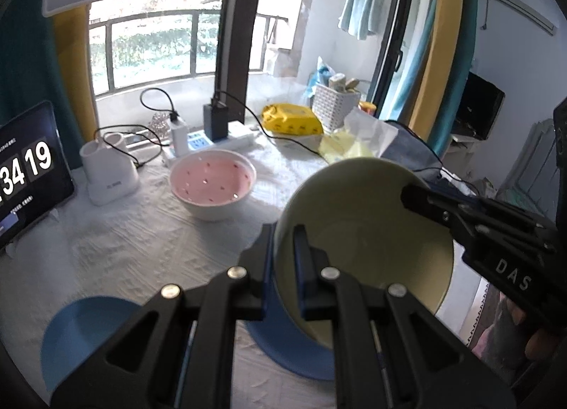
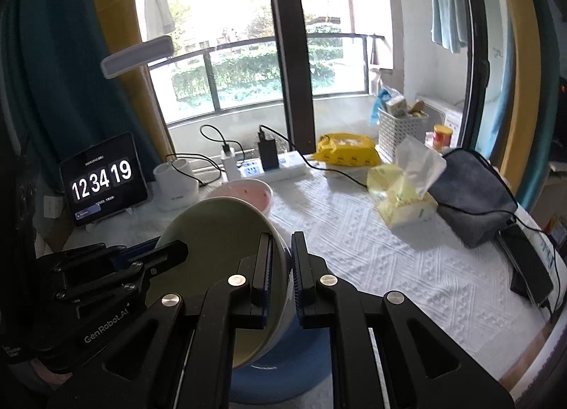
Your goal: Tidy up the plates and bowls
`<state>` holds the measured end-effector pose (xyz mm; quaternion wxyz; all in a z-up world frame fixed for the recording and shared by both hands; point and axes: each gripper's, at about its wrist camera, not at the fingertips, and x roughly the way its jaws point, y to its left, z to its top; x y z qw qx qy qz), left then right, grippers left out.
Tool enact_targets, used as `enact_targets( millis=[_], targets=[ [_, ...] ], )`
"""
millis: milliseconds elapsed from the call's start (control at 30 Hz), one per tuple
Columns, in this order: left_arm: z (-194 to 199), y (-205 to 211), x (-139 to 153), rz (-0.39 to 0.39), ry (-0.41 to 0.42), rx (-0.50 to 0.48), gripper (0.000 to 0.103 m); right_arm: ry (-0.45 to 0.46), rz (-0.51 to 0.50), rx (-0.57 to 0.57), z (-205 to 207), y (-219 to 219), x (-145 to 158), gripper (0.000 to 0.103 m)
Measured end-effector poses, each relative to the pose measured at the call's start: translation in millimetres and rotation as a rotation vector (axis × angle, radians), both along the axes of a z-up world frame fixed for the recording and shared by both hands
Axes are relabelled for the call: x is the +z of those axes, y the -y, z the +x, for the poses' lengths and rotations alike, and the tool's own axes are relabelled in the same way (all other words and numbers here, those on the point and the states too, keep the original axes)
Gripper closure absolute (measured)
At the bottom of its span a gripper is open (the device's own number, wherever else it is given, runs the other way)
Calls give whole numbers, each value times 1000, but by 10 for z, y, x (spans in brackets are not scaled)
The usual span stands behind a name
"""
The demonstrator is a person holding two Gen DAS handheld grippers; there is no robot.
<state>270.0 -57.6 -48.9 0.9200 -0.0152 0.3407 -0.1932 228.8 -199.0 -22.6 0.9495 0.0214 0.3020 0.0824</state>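
Note:
Both grippers hold a pale green bowl (image 1: 361, 246), which is tilted over a blue plate (image 1: 283, 348). My left gripper (image 1: 283, 235) is shut on the bowl's near rim, one finger inside and one outside. My right gripper (image 1: 411, 194) clamps the opposite rim. In the right wrist view my right gripper (image 2: 281, 242) is shut on the green bowl (image 2: 219, 242), and the left gripper (image 2: 179, 249) bites its far side. Beneath it lies the blue plate (image 2: 283, 370). A pink bowl (image 1: 212, 182) with a white outside stands behind on the table, partly hidden as the pink bowl (image 2: 248, 193). A second blue plate (image 1: 81, 331) lies at the lower left.
A tablet clock (image 2: 102, 179) and a white holder (image 2: 175, 186) stand at the back left. A power strip with chargers (image 2: 269, 164), a yellow packet (image 2: 345, 148), a tissue pack (image 2: 404, 196), a grey pouch (image 2: 471, 196) and a phone (image 2: 528, 267) line the back and right.

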Motion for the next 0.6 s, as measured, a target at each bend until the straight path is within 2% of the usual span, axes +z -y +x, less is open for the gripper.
enact_targets(
  millis=[600],
  targets=[
    [-9, 336, -275, 79, -73, -2, 93, -105, 66, -12, 99, 374, -357, 90]
  ],
)
